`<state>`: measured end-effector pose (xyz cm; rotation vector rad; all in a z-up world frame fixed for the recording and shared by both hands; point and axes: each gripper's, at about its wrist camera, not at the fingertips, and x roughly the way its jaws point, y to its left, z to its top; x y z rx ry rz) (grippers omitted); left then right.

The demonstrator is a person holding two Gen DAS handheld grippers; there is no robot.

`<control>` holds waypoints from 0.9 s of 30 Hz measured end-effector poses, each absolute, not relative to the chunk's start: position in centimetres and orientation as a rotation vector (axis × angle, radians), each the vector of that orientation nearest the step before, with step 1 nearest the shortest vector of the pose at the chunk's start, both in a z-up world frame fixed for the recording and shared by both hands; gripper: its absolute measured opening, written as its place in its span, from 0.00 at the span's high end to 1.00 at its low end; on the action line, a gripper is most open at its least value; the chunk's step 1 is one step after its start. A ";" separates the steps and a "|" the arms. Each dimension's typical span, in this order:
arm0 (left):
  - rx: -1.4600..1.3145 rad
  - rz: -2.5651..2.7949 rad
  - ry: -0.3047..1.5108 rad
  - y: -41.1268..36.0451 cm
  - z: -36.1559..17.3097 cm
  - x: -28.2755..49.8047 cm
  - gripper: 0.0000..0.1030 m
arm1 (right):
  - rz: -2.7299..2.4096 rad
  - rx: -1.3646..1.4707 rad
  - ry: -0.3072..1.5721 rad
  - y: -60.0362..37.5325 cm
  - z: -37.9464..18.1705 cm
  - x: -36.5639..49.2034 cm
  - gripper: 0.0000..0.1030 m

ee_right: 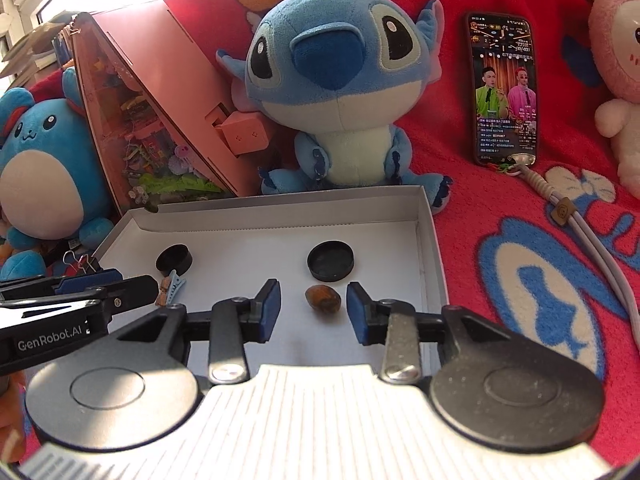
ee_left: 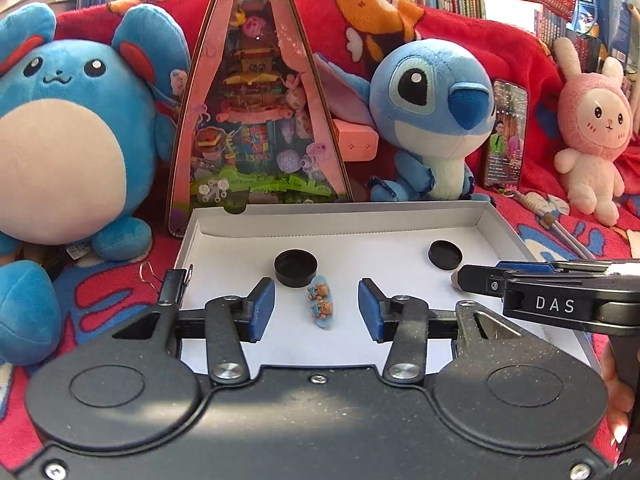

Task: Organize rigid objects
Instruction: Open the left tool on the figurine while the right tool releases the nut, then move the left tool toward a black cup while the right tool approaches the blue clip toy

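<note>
Red blanket under a white tray (ee_left: pixel 500 220): left gripper (ee_left: pixel 316 310) open astride the clip (ee_left: pixel 321 302), long axis pointing far; right gripper (ee_right: pixel 312 308) open around the stone (ee_right: pixel 323 299)

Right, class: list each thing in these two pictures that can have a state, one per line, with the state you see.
left gripper: open, hair clip between the pads, untouched
right gripper: open, brown stone between the pads, untouched
hair clip: lying flat in the box
brown stone: resting on the box floor
white box: open, no lid
left black cap: hollow side up
phone: screen on, propped upright
</note>
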<state>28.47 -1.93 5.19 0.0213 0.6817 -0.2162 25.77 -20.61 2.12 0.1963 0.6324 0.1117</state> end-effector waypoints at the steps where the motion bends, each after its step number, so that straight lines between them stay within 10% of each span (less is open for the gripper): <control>1: 0.032 -0.223 0.672 -1.9 5.5 27.9 0.52 | 0.119 0.189 0.624 -20.6 2.4 25.3 0.42; 27: 0.069 -0.295 0.567 0.3 4.4 9.9 0.29 | 0.185 -0.054 0.409 -19.9 2.5 8.0 0.17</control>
